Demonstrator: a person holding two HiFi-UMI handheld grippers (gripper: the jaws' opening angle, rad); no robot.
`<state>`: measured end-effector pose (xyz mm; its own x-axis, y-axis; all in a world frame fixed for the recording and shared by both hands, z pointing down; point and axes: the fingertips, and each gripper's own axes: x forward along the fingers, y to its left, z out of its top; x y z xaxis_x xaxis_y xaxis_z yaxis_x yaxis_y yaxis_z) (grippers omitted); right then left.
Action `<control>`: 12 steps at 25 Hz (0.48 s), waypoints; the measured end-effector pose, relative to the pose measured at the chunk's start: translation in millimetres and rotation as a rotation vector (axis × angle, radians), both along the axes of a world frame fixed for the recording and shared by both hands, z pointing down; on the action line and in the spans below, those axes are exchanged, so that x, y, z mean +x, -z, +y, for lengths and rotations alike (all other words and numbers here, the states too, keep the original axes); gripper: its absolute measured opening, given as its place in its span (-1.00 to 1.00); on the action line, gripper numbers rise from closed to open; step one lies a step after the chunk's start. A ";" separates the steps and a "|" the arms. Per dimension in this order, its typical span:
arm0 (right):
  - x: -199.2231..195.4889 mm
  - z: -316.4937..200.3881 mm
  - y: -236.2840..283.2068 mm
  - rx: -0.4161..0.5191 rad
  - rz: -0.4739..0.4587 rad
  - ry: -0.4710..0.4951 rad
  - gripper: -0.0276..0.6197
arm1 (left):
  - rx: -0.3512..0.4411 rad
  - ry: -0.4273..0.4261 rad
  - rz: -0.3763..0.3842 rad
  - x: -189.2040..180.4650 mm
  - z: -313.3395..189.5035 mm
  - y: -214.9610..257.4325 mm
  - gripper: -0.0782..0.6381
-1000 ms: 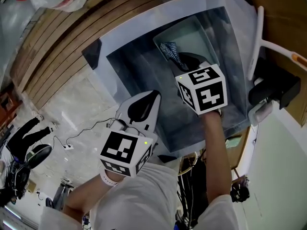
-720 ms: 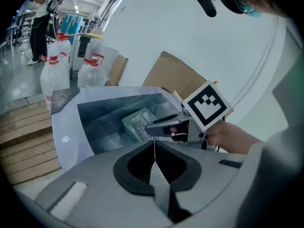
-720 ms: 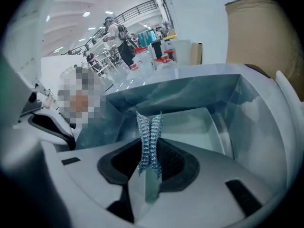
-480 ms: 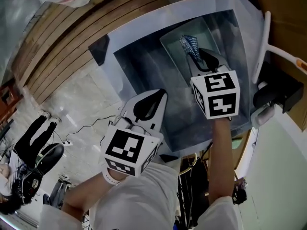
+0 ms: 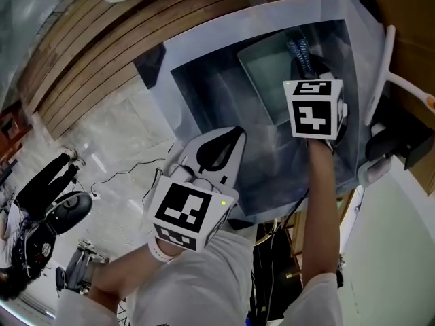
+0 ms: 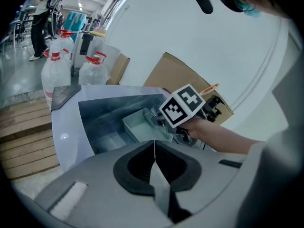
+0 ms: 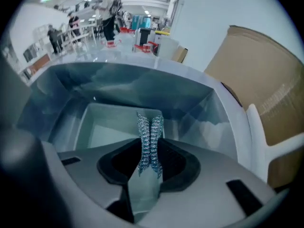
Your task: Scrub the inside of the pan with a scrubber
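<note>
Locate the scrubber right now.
In the right gripper view the scrubber is clamped in the right tongs, poking out over the pan in the sink; in the head view it sits upper right, at the pan's right edge.

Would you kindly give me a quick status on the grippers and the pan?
Right gripper shut on scrubber, over the pan. Left gripper shut, empty, clear of the pan. Pan sits in sink, nothing blocking it.
</note>
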<state>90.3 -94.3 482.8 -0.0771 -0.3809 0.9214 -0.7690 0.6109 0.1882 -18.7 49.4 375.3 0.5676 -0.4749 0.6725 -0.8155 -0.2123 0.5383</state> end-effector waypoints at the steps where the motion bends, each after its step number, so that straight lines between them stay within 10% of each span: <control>1: 1.5 -1.7 -4.3 0.003 0.051 0.029 -0.59 | 0.001 0.003 -0.001 -0.3 -1.2 0.2 -0.76; 12: -31.4 21.0 -7.7 -0.090 -0.016 0.148 -0.61 | -0.031 0.019 0.016 4.1 -2.1 -5.8 -0.76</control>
